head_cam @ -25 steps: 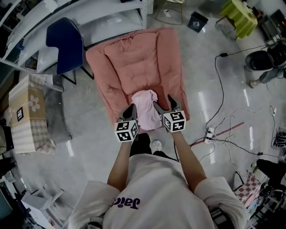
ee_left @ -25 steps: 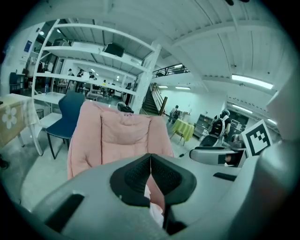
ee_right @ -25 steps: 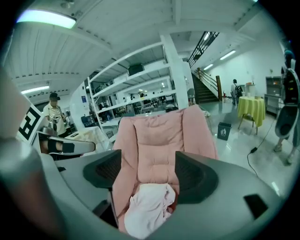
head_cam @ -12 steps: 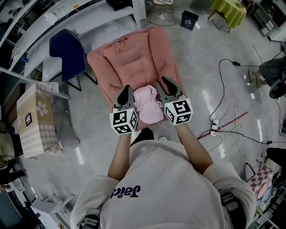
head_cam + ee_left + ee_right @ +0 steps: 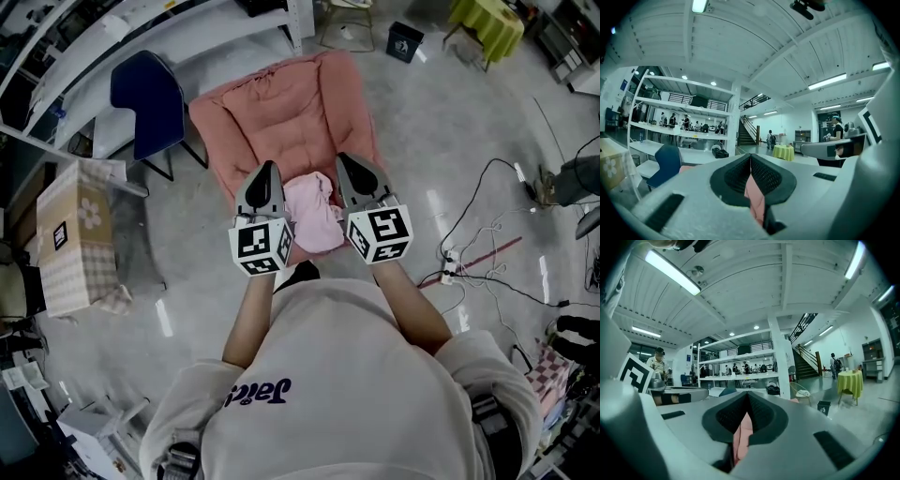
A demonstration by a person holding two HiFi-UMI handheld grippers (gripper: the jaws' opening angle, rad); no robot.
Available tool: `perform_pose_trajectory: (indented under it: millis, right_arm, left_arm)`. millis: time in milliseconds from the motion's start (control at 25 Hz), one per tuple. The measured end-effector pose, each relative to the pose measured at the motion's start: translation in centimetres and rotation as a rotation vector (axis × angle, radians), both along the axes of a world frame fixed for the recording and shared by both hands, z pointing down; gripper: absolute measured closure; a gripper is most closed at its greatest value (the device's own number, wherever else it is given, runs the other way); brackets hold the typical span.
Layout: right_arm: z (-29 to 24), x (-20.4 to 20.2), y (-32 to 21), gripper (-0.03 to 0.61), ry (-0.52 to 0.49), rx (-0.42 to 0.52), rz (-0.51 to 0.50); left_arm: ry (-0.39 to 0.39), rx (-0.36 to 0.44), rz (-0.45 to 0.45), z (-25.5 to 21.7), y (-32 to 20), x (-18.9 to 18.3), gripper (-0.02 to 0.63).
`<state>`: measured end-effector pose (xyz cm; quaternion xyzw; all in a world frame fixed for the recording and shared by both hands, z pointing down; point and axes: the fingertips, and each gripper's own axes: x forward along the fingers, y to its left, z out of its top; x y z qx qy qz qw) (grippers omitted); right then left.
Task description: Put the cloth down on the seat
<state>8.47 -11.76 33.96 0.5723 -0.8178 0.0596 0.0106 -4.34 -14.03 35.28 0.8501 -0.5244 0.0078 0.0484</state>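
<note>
A pale pink cloth [image 5: 311, 214] lies bunched at the front of the pink cushioned seat [image 5: 281, 112], between my two grippers. My left gripper [image 5: 265, 171] is at the cloth's left side and my right gripper [image 5: 345, 161] at its right; the cloth's edges run under both. In the left gripper view the jaws [image 5: 751, 157] are together with a strip of the pink cloth [image 5: 755, 199] pinched between the pads. The right gripper view shows the same: jaws [image 5: 748, 397] together, a pink fold of the cloth [image 5: 740, 439] caught between them.
A blue chair [image 5: 150, 98] stands left of the seat, with a flower-print box [image 5: 70, 239] further left. White shelving runs along the back. Cables and a power strip [image 5: 450, 267] lie on the floor to the right. A black bin [image 5: 403, 42] and yellow-green table [image 5: 487, 23] stand behind.
Both grippers have come up closer to the head camera, still flanking the cloth. The right gripper's jaws, spread a second ago, have come together.
</note>
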Motion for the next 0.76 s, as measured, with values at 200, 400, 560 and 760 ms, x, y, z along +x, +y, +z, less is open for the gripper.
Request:
perform_pose_trajectory:
  millis: [200, 400, 560, 760]
  right_arm:
    - [0.0, -0.9, -0.2, 0.566, 0.003, 0.012, -0.01]
    - [-0.2, -0.8, -0.5, 0.565, 0.013, 0.011, -0.019]
    - [-0.2, -0.4, -0.6, 0.566, 0.009, 0.008, -0.012]
    - [-0.1, -0.2, -1.0, 0.566, 0.018, 0.019, -0.008]
  left_arm:
    - [0.0, 0.013, 0.012, -0.2, -0.3, 0.0, 0.598]
    - [-0.034, 0.031, 0.007, -0.6, -0.5, 0.3, 0.598]
    - [-0.031, 0.025, 0.011, -0.6, -0.6, 0.7, 0.598]
    - [-0.032, 0.036, 0.008, -0.7, -0.9, 0.9, 0.599]
